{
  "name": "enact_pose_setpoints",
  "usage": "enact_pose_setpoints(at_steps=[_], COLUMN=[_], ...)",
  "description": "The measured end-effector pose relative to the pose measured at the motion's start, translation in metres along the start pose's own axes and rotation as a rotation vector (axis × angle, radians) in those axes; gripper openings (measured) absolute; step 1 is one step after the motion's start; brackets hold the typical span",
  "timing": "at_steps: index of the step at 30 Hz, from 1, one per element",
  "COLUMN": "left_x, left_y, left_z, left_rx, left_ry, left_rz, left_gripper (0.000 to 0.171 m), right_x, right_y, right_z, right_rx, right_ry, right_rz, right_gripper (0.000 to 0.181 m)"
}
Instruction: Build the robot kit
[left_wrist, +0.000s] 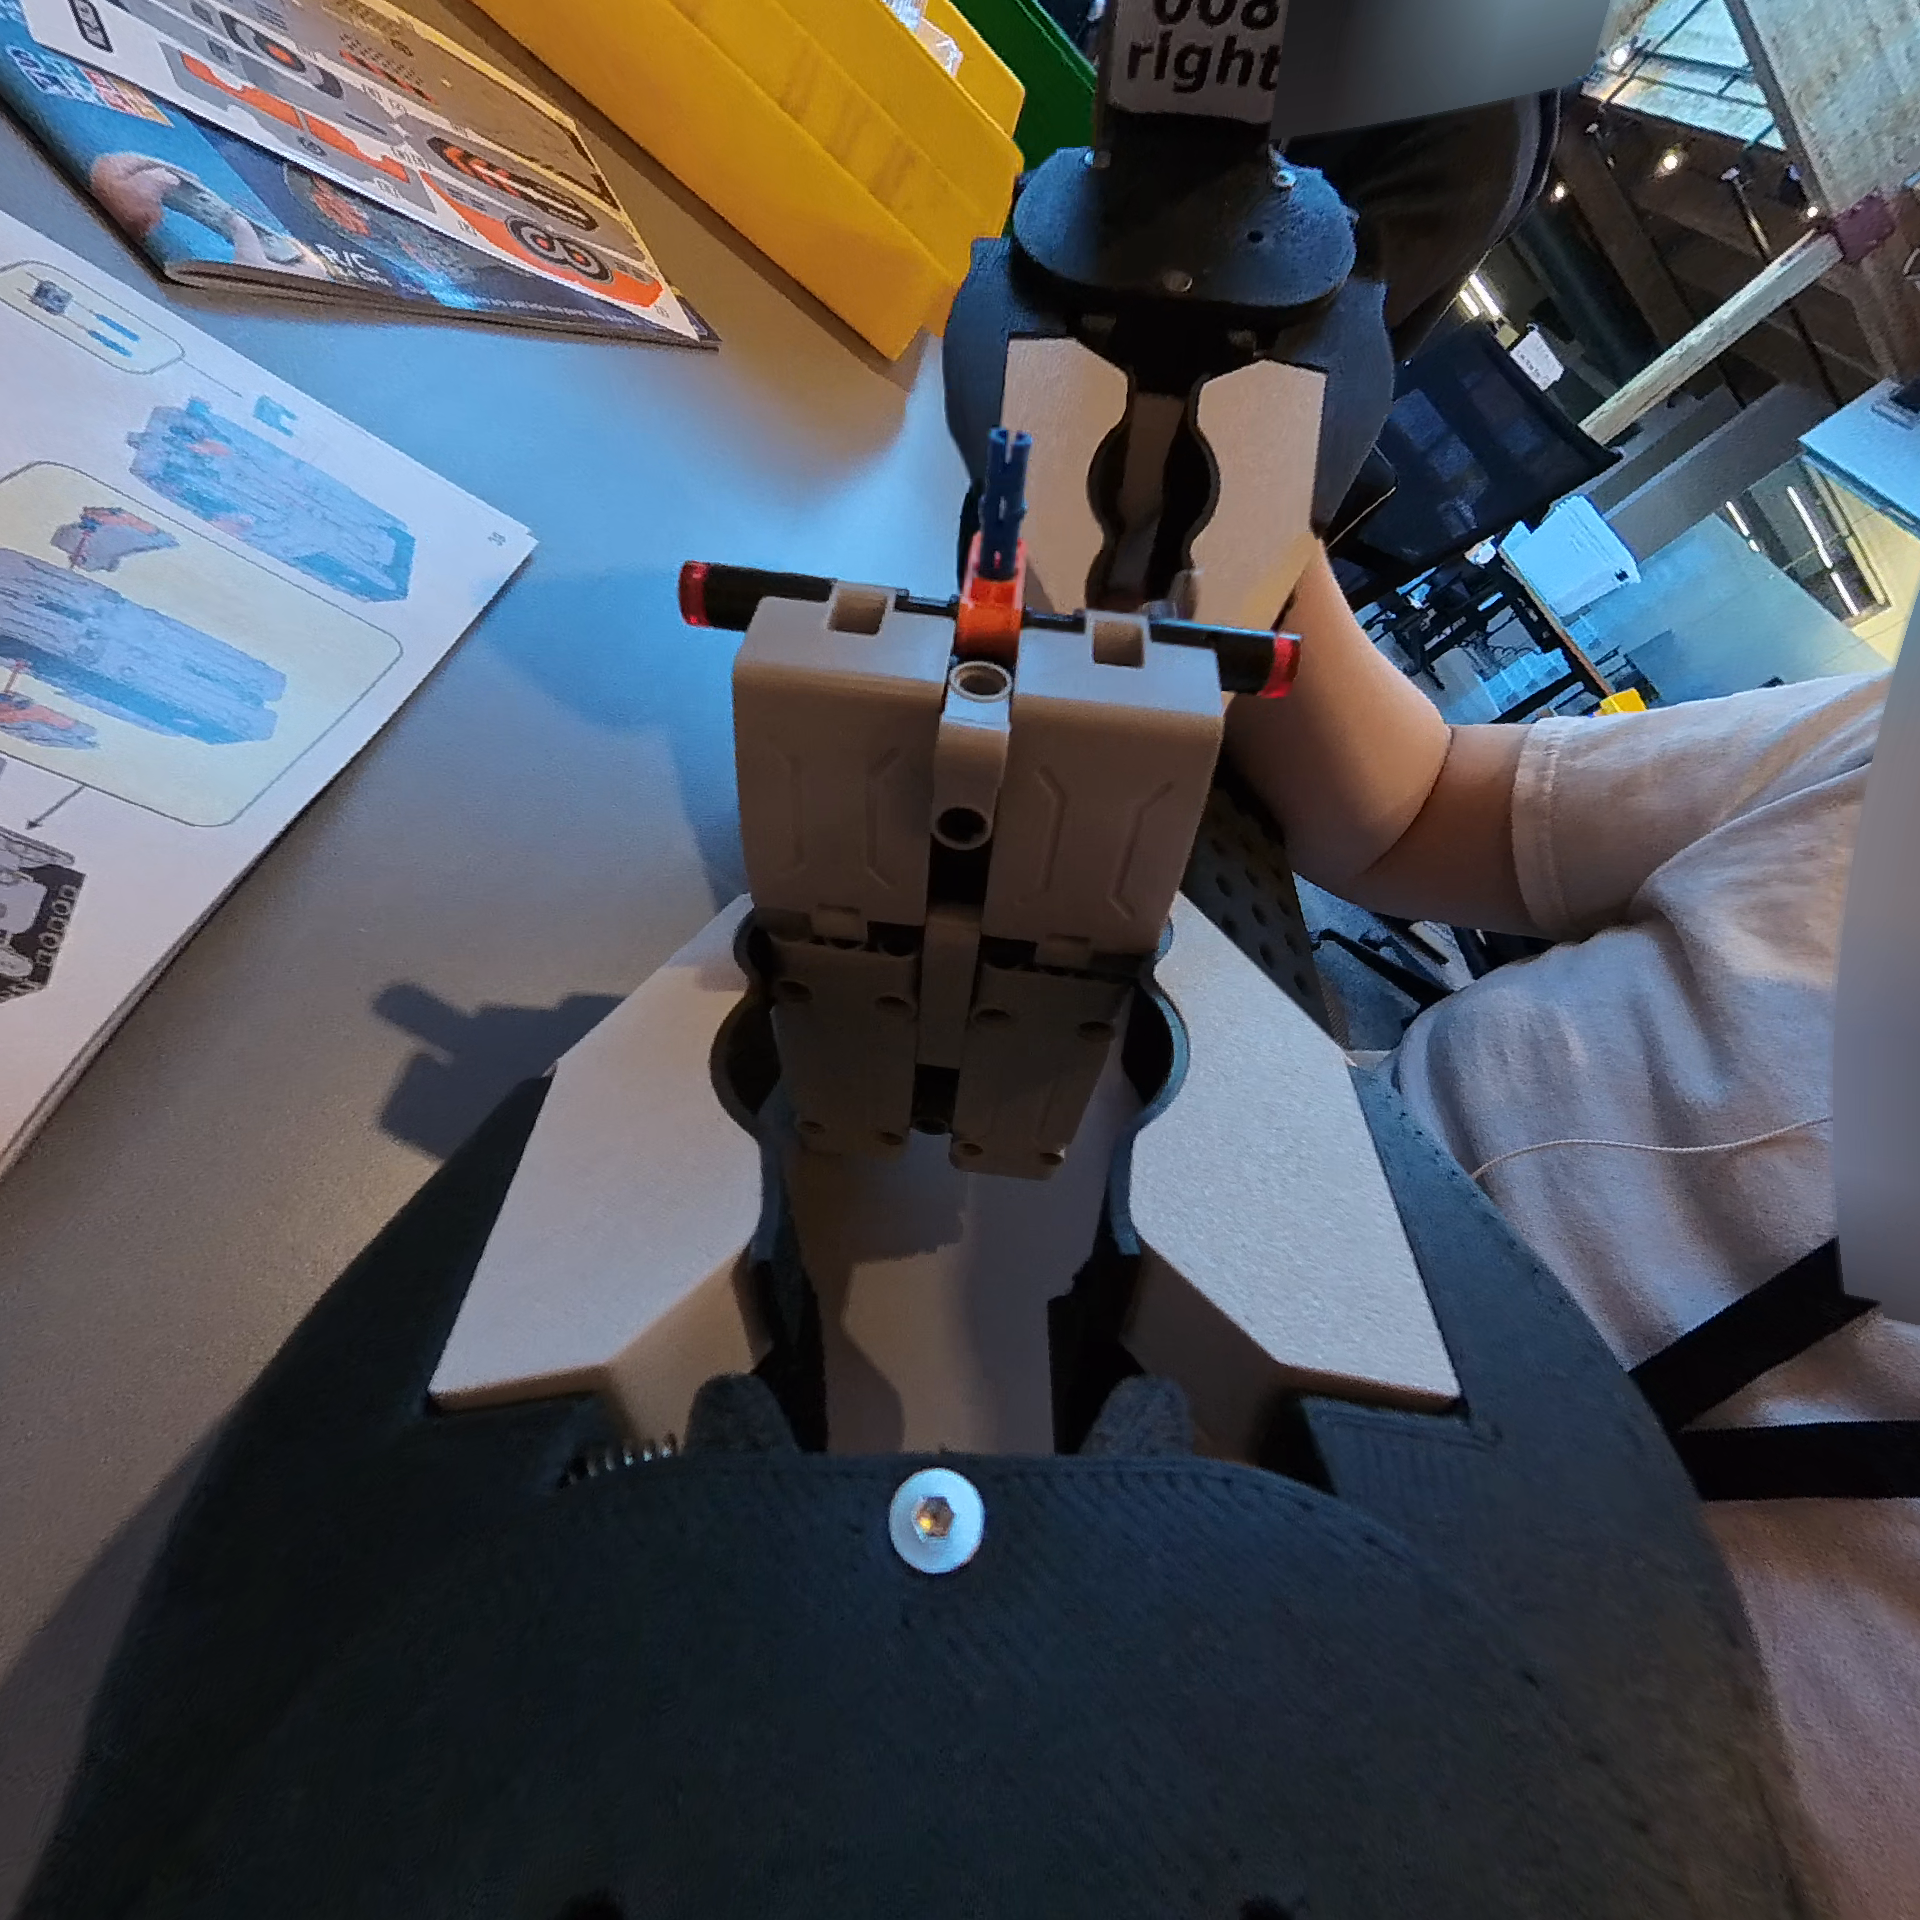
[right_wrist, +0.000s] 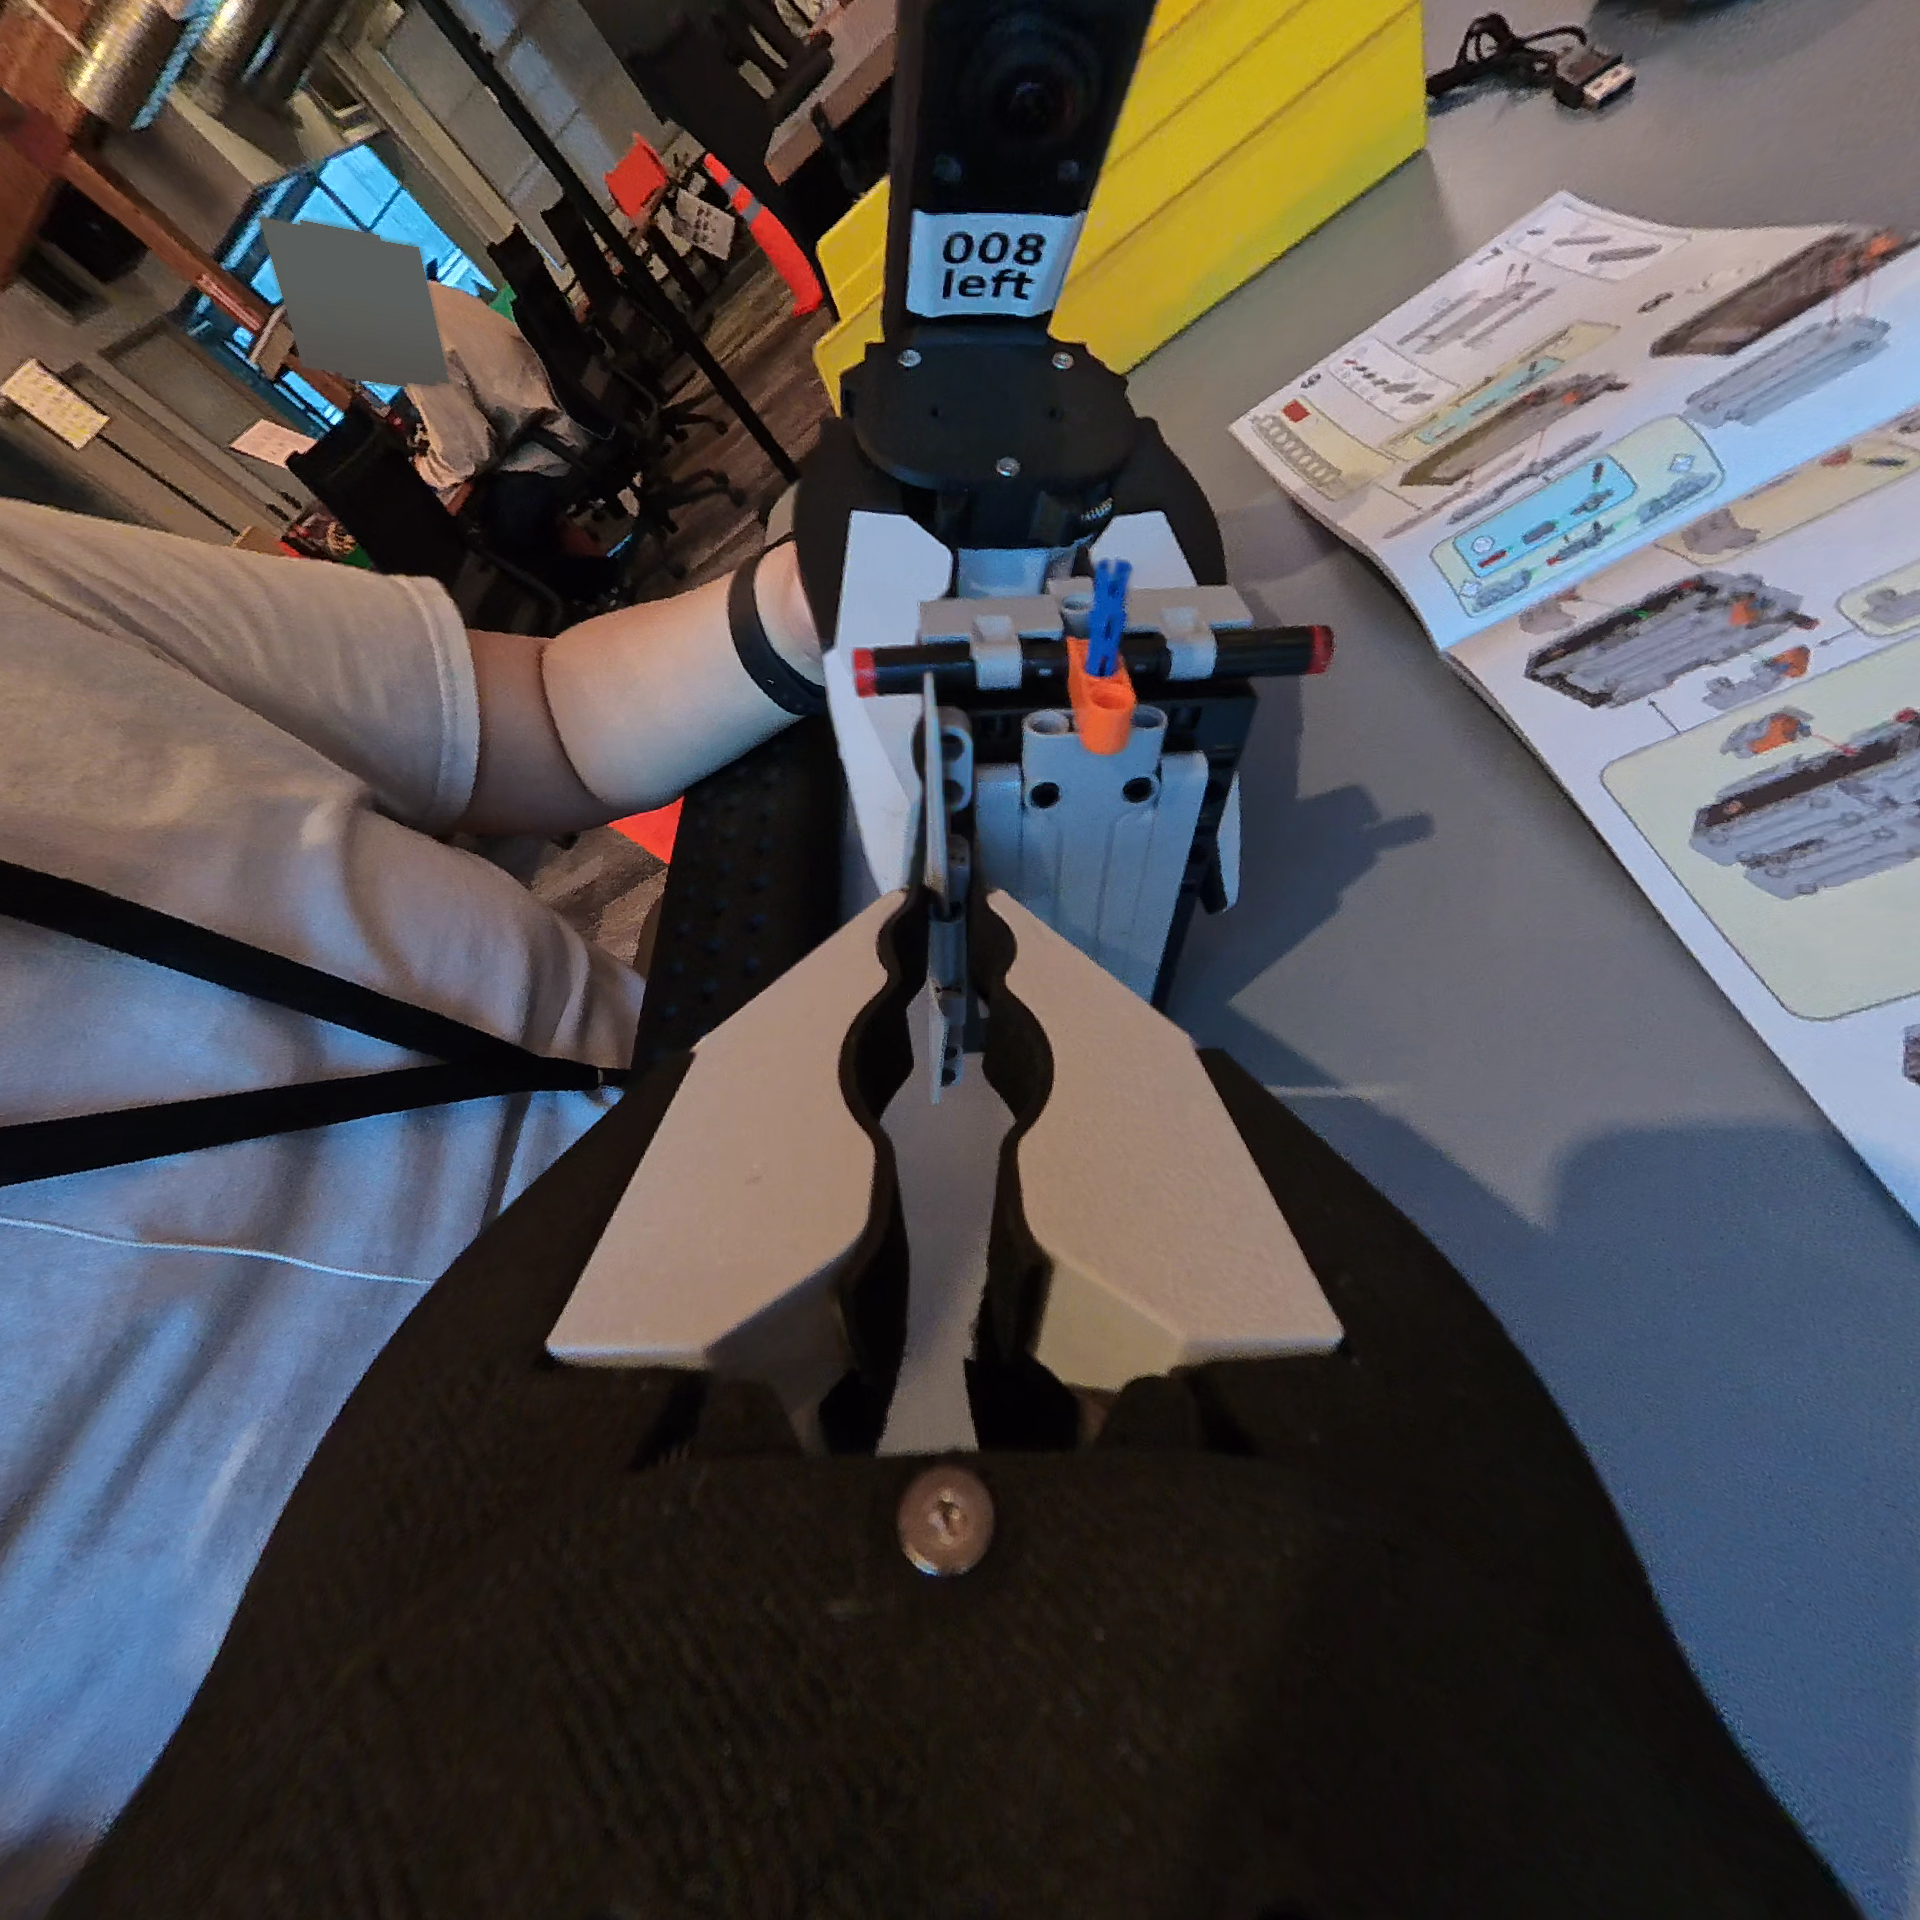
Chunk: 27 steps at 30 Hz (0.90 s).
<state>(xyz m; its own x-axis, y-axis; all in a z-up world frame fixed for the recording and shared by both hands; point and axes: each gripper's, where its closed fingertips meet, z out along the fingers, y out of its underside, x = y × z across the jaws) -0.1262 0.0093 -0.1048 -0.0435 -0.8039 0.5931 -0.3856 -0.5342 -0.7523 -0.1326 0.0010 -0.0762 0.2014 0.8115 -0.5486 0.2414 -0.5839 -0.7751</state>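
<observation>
Your left gripper (left_wrist: 951, 1039) is clamped on the lower end of a grey brick assembly (left_wrist: 971, 821), with a fingertip (left_wrist: 665, 997) pressed against each flank, holding it above the grey table (left_wrist: 582, 499). Your right gripper (right_wrist: 956, 935) is pinched shut on a thin grey beam (right_wrist: 948, 831), which it holds at the assembly's far end, just beside the black axle (right_wrist: 1091, 655) with red tips.

Hazards: the beam is held edge-on by a narrow bite, so any twist could rotate it out of line with its holes or slip it free. The blue pin (left_wrist: 1003, 488) stands proud in the orange connector (left_wrist: 987, 608) near your right gripper, and a sideways drift could knock it loose. Hard pressing against the assembly may lever it within the left grip, which holds only one end.

Clearance: the two grippers face each other almost nose to nose, with little room between. The open instruction booklet (right_wrist: 1662, 582) lies on the table to one side, the yellow bins (left_wrist: 810, 177) stand beyond, and your forearm (left_wrist: 1340, 748) and the table edge lie on the other side.
</observation>
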Motion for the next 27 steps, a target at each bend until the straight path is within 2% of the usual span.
enact_pose_setpoints(at_steps=[3,11,19,27], left_x=[0.001,0.003,0.002,0.002], left_y=[0.0,0.001,0.005,0.011], left_z=[-0.002,-0.004,-0.011,-0.018], left_rx=[0.016,0.025,0.013,-0.026], left_ry=[0.022,0.064,0.088,0.086], left_rz=[-0.001,0.017,0.026,0.057], left_gripper=[0.066,0.066,0.066,0.065], right_x=[0.001,0.0,0.0,0.0], right_y=[-0.004,-0.001,0.011,0.011], right_z=[0.001,0.005,0.016,0.021], right_rx=[0.043,0.036,-0.039,-0.021], right_ry=[-0.011,-0.028,0.009,0.019], right_rz=[0.044,0.057,-0.017,-0.052], right_gripper=[0.005,0.005,0.004,0.004])
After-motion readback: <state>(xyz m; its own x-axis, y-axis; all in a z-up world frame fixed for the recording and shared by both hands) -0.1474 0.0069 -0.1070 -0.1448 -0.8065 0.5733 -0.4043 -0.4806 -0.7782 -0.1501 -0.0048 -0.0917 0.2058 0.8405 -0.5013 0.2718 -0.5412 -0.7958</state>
